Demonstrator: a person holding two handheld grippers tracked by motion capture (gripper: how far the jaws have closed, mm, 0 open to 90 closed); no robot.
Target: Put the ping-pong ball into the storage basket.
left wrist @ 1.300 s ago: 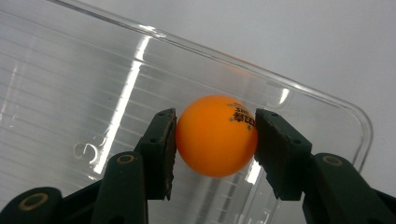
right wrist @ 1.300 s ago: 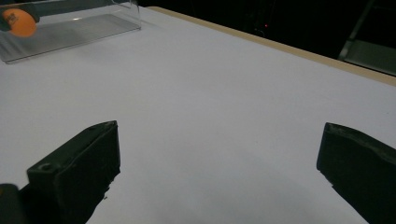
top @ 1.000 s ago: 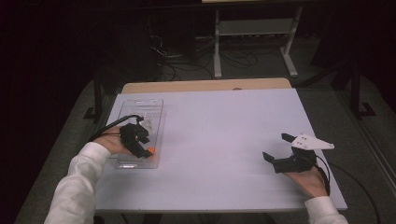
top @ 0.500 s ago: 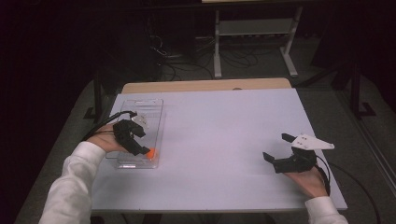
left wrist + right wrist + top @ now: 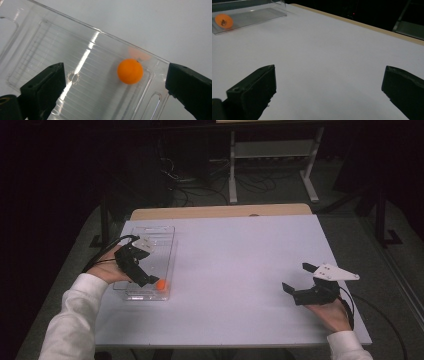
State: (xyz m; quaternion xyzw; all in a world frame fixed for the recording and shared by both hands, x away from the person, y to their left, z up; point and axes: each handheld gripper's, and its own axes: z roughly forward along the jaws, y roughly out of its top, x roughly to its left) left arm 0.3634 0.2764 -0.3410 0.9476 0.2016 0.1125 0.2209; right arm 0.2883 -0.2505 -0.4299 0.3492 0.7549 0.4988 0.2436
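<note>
Left gripper (image 5: 150, 281) jaws have just been opening, nothing between; right gripper (image 5: 298, 283) jaws wide

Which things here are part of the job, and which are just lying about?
Part of the job:
orange ball
clear tray
left gripper, jaws just opened, ball lying free

Lying about:
right gripper, open over the bare table

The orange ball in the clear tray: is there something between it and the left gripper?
Nothing visible. The left gripper hangs above the clear tray, its jaws having just been opening; the orange ball lies free on the tray floor between them, untouched.
</note>
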